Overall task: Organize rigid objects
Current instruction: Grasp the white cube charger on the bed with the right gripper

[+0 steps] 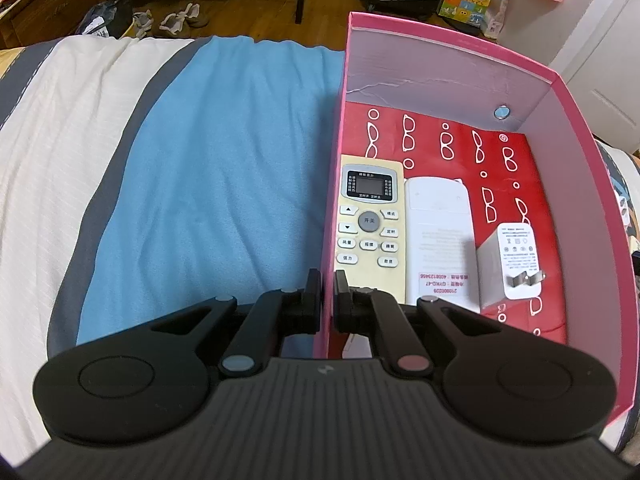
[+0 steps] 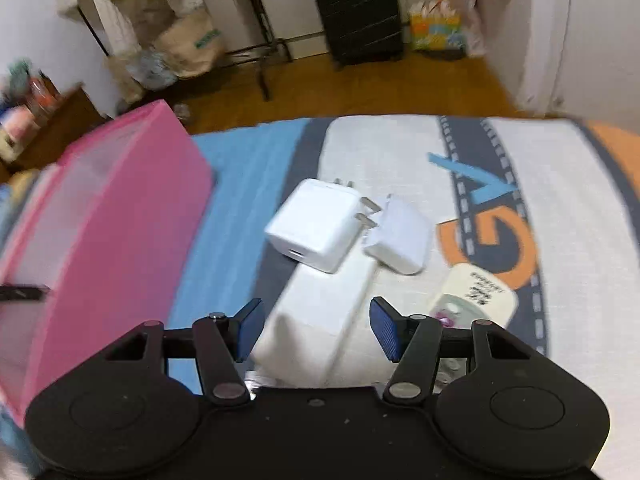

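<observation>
Right gripper (image 2: 317,330) spread wide above the white remote (image 2: 320,320), right of the pink box (image 2: 120,216); centre it before you squeeze. Left gripper (image 1: 328,292) pinches the box wall, steadying it.

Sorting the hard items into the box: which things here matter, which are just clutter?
Job: pink box, yellow remote, white remote and charger inside; two chargers, white remote outside.
Clutter: suitcase, shoes, paper bag.
</observation>
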Demonstrator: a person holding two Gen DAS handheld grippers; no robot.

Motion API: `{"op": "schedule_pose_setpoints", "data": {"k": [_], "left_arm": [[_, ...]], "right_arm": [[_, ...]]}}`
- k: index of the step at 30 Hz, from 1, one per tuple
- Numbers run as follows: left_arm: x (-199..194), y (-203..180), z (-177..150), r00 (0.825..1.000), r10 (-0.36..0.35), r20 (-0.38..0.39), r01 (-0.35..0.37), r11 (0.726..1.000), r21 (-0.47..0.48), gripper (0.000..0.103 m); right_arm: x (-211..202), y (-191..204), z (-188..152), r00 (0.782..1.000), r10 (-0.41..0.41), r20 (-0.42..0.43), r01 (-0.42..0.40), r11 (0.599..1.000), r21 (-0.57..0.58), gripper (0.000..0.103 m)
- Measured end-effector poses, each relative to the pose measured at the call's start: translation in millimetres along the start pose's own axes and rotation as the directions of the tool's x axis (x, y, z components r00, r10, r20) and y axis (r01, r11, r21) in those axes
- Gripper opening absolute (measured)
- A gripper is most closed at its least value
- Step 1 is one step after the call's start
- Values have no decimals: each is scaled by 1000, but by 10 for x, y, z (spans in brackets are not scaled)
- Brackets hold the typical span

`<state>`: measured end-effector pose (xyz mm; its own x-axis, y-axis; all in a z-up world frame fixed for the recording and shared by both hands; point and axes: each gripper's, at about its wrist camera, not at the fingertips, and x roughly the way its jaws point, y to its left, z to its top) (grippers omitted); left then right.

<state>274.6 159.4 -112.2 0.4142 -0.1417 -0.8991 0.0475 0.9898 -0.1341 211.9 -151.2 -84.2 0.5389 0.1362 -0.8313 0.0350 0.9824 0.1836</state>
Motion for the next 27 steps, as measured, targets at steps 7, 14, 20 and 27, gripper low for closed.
{"op": "schedule_pose_setpoints", "data": {"k": [7, 14, 20, 27], "left_arm": [[-8, 6, -2, 1000, -6, 3, 6, 1000, 1, 5], [-3, 36, -7, 1000, -19, 2, 19, 1000, -8, 5], [24, 30, 23, 1000, -14, -1, 14, 1000, -12, 5], [14, 1, 19, 1000, -5, 7, 5, 1000, -2, 5]], "right_arm": [[41, 184, 153, 988, -6, 155, 39, 977, -208, 68], [289, 325, 491, 994, 66, 83, -8, 825, -565, 68], [463, 206, 456, 998, 55, 41, -20, 803, -596, 74], [404, 203, 347, 997, 68, 27, -44, 851, -524, 63]]}}
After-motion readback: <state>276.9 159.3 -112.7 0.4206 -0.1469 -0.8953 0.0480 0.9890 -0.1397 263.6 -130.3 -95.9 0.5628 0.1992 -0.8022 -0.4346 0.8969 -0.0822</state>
